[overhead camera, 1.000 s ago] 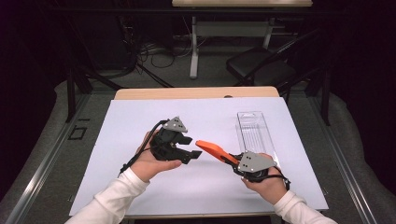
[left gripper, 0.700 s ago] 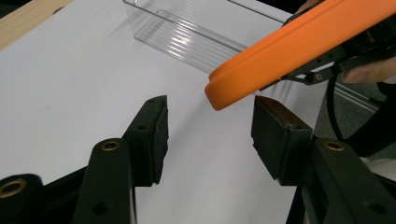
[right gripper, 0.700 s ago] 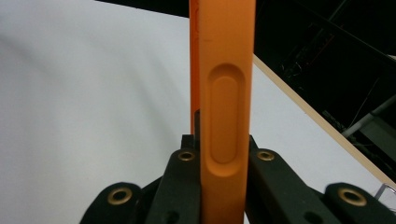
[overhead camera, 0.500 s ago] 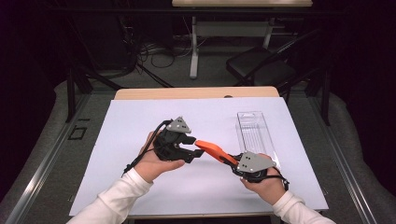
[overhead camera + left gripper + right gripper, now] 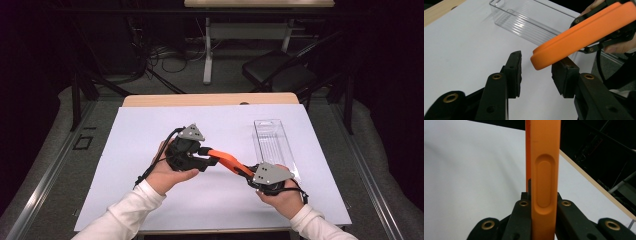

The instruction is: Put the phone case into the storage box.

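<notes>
A long orange tool handle [image 5: 227, 160] is held level above the white sheet, between my two grippers. My right gripper [image 5: 248, 172] is shut on its near end; in the right gripper view the handle [image 5: 544, 157] runs straight up from between the jaws [image 5: 543, 202]. My left gripper [image 5: 205, 159] faces it from the left. In the left gripper view the handle's rounded tip [image 5: 541, 61] sits between the jaws [image 5: 539, 71], which have just been closing. The tip lies against the right pad [image 5: 564, 75]. The left pad [image 5: 515, 67] stands clear of it.
A clear plastic box [image 5: 272, 142] lies on the white sheet [image 5: 150, 130] just beyond my right hand, also seen as the clear box [image 5: 524, 20]. The table's wooden far edge [image 5: 210, 99] borders a dark floor with a chair [image 5: 280, 72] and cables.
The left gripper's jaws have narrowed around the orange handle's tip. Both hands have stayed roughly where they were, and the right grip is unchanged.
</notes>
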### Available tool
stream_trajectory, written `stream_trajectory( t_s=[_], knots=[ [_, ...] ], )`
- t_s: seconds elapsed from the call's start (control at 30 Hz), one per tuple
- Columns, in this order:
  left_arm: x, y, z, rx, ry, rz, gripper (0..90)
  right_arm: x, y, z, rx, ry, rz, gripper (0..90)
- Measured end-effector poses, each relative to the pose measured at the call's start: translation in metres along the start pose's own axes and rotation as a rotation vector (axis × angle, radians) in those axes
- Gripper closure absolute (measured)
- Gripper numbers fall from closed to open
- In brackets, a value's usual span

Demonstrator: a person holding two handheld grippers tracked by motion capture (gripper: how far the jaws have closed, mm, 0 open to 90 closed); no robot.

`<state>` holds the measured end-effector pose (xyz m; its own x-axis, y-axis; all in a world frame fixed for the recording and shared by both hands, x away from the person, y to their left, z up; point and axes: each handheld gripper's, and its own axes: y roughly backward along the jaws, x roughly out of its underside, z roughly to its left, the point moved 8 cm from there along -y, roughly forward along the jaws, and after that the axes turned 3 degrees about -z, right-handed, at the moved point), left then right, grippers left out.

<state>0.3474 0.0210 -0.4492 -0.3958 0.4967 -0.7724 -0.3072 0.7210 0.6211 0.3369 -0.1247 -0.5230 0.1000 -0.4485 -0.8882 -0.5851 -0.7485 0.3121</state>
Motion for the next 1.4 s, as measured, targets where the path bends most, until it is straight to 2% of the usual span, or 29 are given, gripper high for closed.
stream_trajectory(
  t_s=[0.07,0.47,0.8,1.13,1.4],
  knots=[
    [-0.0003,-0.0004,-0.0007,0.01,0.008,-0.004,62.1,0.0001,-0.0004,0.0005,0.0,-0.003,-0.001,87.2],
    [-0.0019,-0.0006,-0.0007,0.002,0.01,-0.026,72.7,0.0003,-0.0011,0.0,-0.001,-0.01,-0.006,87.2],
    [-0.0015,-0.0027,0.0002,0.006,0.017,-0.031,75.4,-0.0003,-0.0012,0.0001,-0.004,-0.016,-0.013,87.2],
    [-0.0007,-0.0041,0.0008,0.016,0.061,-0.068,78.4,0.0008,-0.0017,-0.0005,-0.003,-0.018,-0.019,87.1],
    [0.0004,-0.0049,0.0014,0.016,0.073,-0.069,79.5,0.0017,-0.0018,-0.0011,-0.002,-0.018,-0.016,87.0]
  ],
)
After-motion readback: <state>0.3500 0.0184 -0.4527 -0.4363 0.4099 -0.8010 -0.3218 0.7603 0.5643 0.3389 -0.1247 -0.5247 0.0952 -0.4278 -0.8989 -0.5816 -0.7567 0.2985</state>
